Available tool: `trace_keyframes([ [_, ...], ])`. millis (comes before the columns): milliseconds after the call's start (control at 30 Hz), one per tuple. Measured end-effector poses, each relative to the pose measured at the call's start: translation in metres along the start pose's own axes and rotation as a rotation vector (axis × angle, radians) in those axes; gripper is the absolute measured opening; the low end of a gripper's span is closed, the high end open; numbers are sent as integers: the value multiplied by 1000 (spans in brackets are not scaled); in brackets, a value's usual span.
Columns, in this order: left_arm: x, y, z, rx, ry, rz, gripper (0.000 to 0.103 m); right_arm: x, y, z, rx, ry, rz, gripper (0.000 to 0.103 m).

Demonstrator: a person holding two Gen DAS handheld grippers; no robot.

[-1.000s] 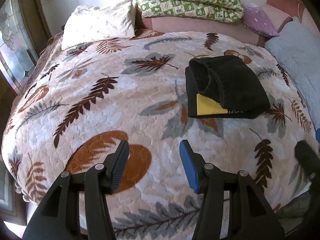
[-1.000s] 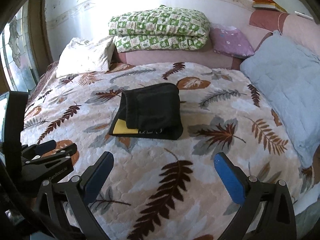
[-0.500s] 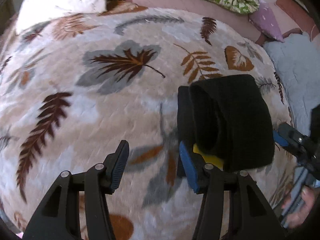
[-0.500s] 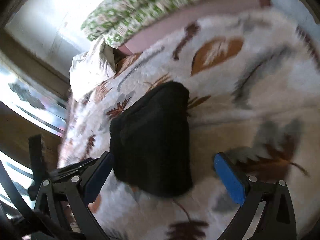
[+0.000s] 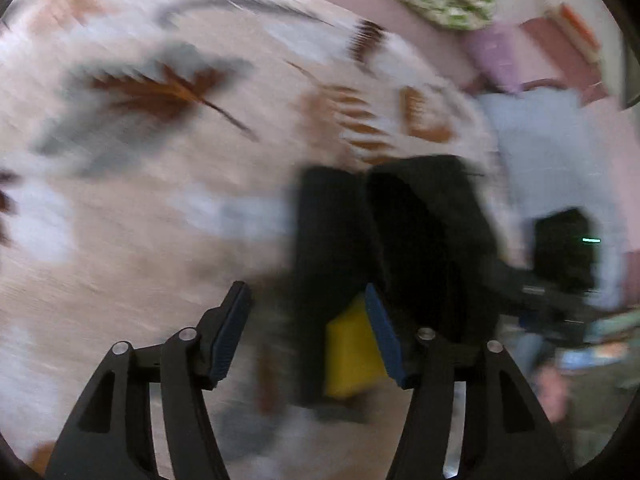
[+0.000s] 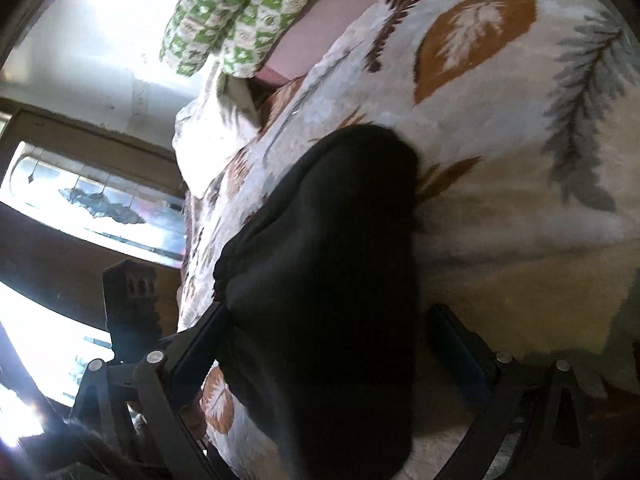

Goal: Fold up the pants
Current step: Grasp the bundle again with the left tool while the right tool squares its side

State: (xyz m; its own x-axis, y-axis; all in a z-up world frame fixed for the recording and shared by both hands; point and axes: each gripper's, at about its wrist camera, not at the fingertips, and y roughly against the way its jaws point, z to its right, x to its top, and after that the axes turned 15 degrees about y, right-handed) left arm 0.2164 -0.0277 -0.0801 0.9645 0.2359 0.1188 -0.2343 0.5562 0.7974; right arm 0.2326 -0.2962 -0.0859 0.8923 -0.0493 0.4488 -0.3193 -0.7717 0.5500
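**Folded black pants bracketed by both grippers on the bed**

The left gripper (image 5: 306,332) is seen with its blue-padded fingers spread wide, nothing pinched between them. Its right finger lies against the near edge of the folded black pants (image 5: 400,248), beside a yellow patch (image 5: 348,356) that shows at the bundle's near end; the left finger is over bare bedspread. This view is heavily blurred, so actual contact cannot be judged.

The right gripper (image 6: 328,340) is also held spread, its two fingers placed on either side of the pants (image 6: 332,280). The dark bundle fills the gap between them; the left finger appears to touch the fabric's side, while the right finger stands just apart from it.

The pants are laid as a compact folded bundle on the leaf-patterned bedspread (image 6: 520,152), roughly in the middle of the bed. In the left wrist view the other gripper's black body is seen just beyond the bundle's right side, in front of a pale blue quilt (image 5: 552,148). A green checked pillow (image 6: 248,12) and a white pillow (image 6: 208,136) are seen at the head of the bed, with a window (image 6: 92,204) to the side.
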Motion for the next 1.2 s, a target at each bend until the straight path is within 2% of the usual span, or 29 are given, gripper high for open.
trace_keyframes([
  [33,-5,-4,2,-15,-3,-21,59,-1,-1,-1,-9,4,-6,89],
  [67,-8,-7,6,24,-43,-1,59,-1,0,-2,-23,15,-1,88],
  [100,-11,-9,9,46,-85,13,59,-2,1,-1,-29,10,2,82],
  [133,-13,-7,9,37,-91,23,59,-5,4,3,-24,-12,10,75],
  [200,-13,3,6,23,-68,48,59,-8,9,10,6,-47,27,70],
  [300,-8,4,7,73,-120,74,59,-7,8,14,31,-53,16,69],
  [433,0,0,2,18,-94,58,57,-3,6,15,40,-44,1,67],
  [467,0,-1,2,1,-90,59,39,-3,6,16,39,-49,4,64],
  [500,0,-2,1,-37,-82,44,31,-4,7,18,37,-56,5,57],
  [533,0,-2,1,-49,-65,46,29,-6,9,19,38,-63,10,52],
  [600,-1,1,1,-60,-60,61,24,-9,13,17,36,-54,30,49],
  [667,0,4,1,-83,-52,64,19,-11,18,13,34,-43,43,48],
  [767,0,16,0,-126,-39,75,18,-10,22,6,51,-34,67,47],
  [967,13,38,5,-131,-47,128,18,9,26,-17,49,6,95,47],
  [1067,30,49,4,-120,-43,152,18,27,20,-28,38,35,97,47],
  [1200,59,45,3,-55,-42,175,18,50,-2,-30,13,42,84,47],
])
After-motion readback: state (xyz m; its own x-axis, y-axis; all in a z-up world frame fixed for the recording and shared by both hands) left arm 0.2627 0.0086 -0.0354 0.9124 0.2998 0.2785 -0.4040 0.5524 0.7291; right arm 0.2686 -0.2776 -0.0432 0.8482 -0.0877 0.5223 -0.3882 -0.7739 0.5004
